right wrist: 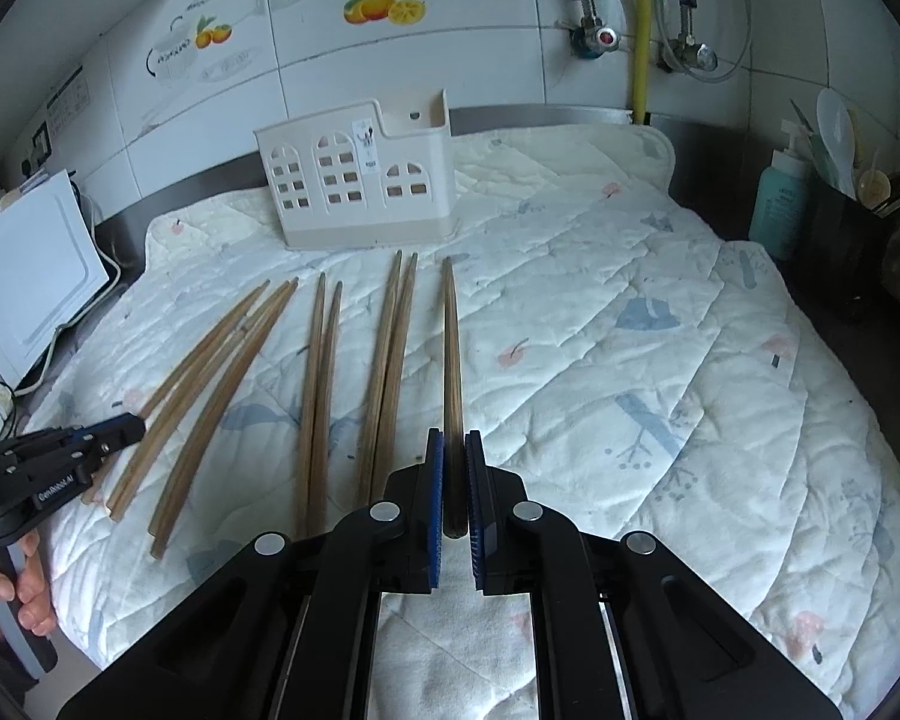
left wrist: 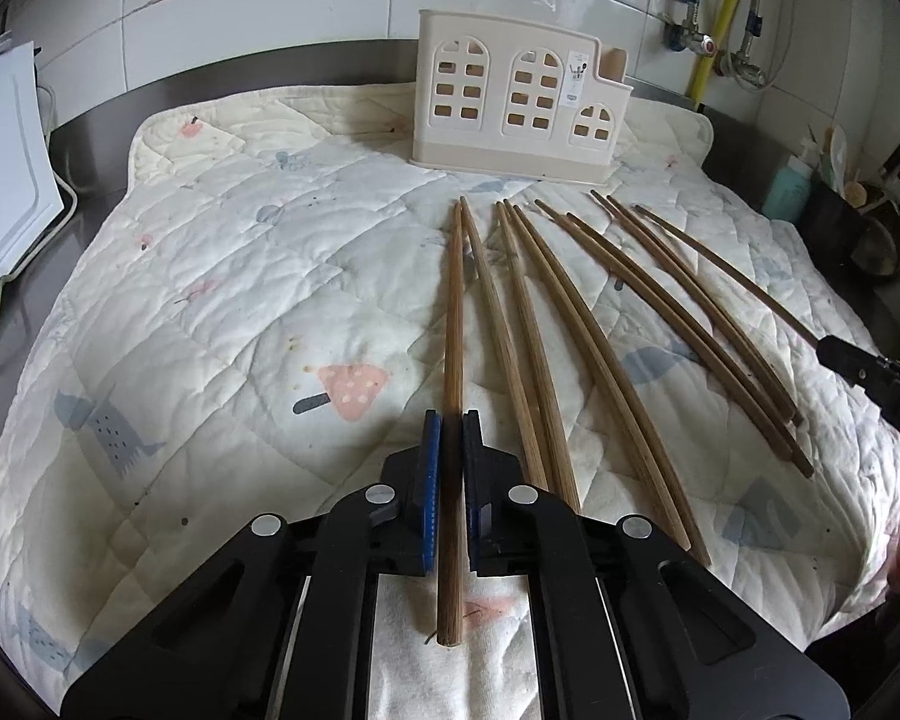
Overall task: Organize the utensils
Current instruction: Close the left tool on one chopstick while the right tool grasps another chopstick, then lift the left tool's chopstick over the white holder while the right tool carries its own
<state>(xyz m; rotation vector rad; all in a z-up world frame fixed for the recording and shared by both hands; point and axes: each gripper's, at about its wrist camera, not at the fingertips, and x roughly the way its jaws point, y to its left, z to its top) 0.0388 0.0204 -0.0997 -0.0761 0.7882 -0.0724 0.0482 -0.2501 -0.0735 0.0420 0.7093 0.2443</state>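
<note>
Several brown wooden chopsticks (left wrist: 576, 324) lie fanned on a quilted white cloth (left wrist: 240, 300). A cream utensil holder (left wrist: 516, 93) with window cut-outs stands behind them; it also shows in the right wrist view (right wrist: 360, 180). My left gripper (left wrist: 450, 426) is shut on the leftmost chopstick (left wrist: 453, 312), which runs back between the jaws. My right gripper (right wrist: 455, 441) is shut on the rightmost chopstick (right wrist: 450, 336). The other chopsticks (right wrist: 318, 372) lie to its left. The left gripper (right wrist: 114, 429) shows at the left edge of the right wrist view.
A white appliance (right wrist: 24, 276) with a cable stands left of the cloth. A teal soap bottle (right wrist: 780, 204) and a dark pot of utensils (right wrist: 852, 198) stand at the right. Tiled wall and pipes (right wrist: 639, 24) rise behind the steel counter.
</note>
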